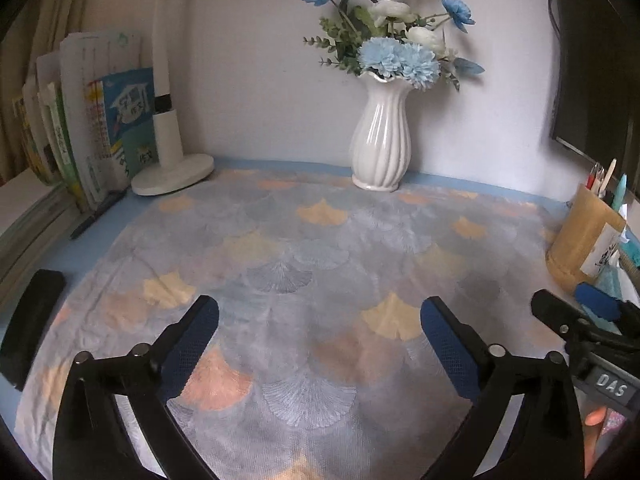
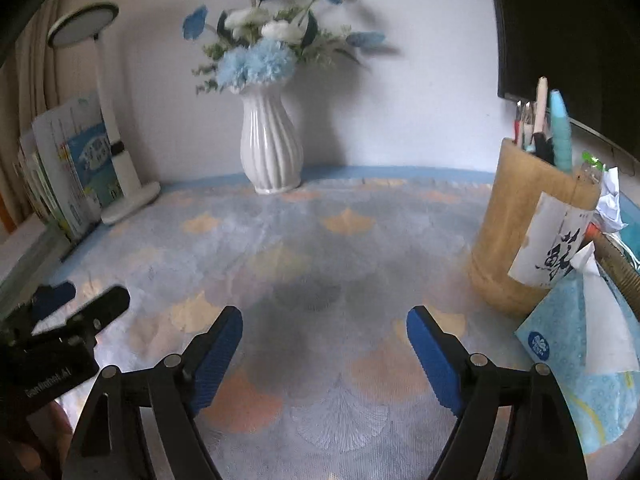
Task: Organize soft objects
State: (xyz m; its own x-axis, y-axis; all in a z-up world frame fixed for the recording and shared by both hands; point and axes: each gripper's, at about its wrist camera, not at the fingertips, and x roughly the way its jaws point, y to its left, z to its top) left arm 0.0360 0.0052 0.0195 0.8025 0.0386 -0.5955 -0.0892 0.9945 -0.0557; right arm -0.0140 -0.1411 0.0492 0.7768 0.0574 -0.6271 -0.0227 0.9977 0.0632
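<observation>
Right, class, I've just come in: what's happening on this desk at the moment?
A person holds a gripper in each hand over a patterned cloth spread flat on the desk. The left gripper and the right gripper are both open and empty, side by side above the cloth's near part. Neither grips it yet. A white vase of flowers, a desk lamp, books and a pen holder stand around the edges.
</observation>
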